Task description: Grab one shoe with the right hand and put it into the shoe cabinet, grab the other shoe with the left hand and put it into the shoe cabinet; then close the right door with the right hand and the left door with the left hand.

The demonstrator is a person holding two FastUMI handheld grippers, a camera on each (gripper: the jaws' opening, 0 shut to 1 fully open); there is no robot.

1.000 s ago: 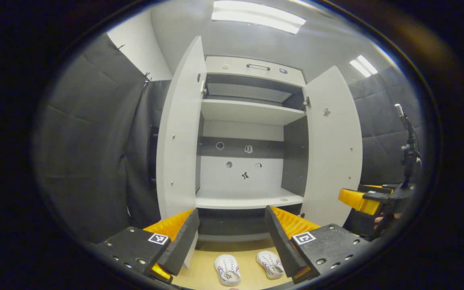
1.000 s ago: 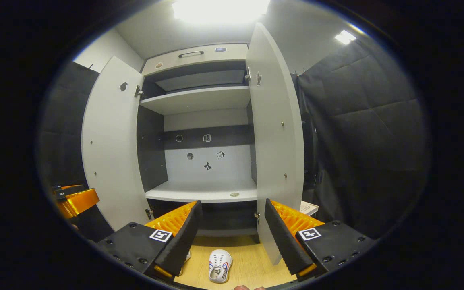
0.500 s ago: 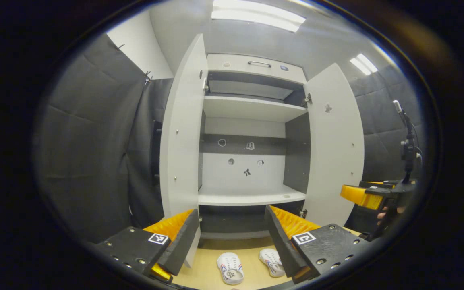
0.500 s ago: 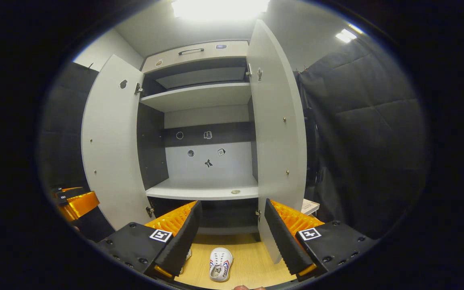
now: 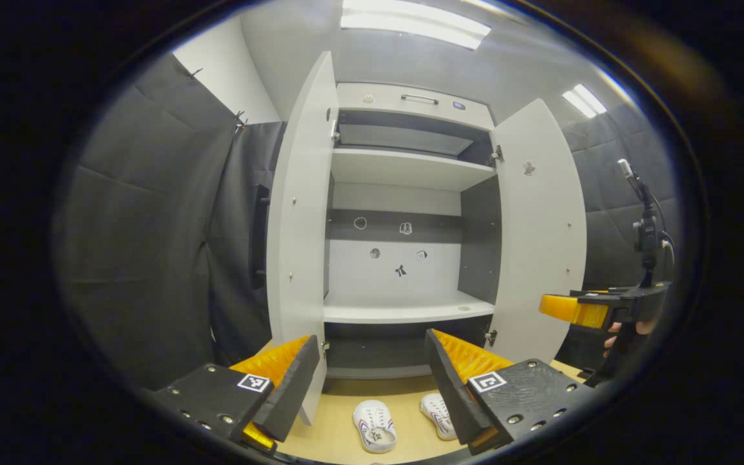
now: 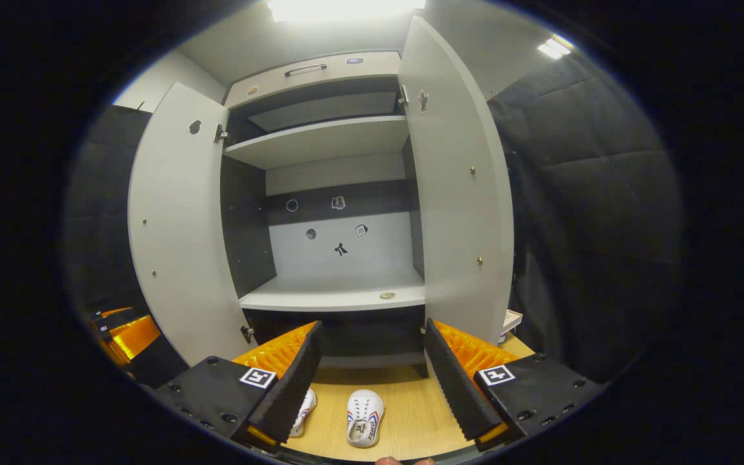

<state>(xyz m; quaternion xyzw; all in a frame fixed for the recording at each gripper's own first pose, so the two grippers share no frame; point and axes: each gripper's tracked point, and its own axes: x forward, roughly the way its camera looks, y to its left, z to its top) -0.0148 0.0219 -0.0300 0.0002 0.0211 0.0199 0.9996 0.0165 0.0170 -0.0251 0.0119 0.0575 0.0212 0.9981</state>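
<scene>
Open shoe cabinet (image 5: 404,194) in a black-padded booth, two white shoes on the wooden floor (image 6: 411,420).

Both doors stand wide. The left gripper (image 5: 372,378) and right gripper (image 6: 372,374) hang with fingers released, empty, above the left shoe (image 5: 375,426) and right shoe (image 6: 364,418) before the cabinet.

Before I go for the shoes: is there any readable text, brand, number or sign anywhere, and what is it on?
No text can be read anywhere.
Small dark stickers on the back panel of the open white shoe cabinet: shapes only, no words.
Square black-and-white marker tags on the left tongs and right tongs: patterns, not letters.
Print on the two white sneakers with red and blue stripes: too small.
</scene>
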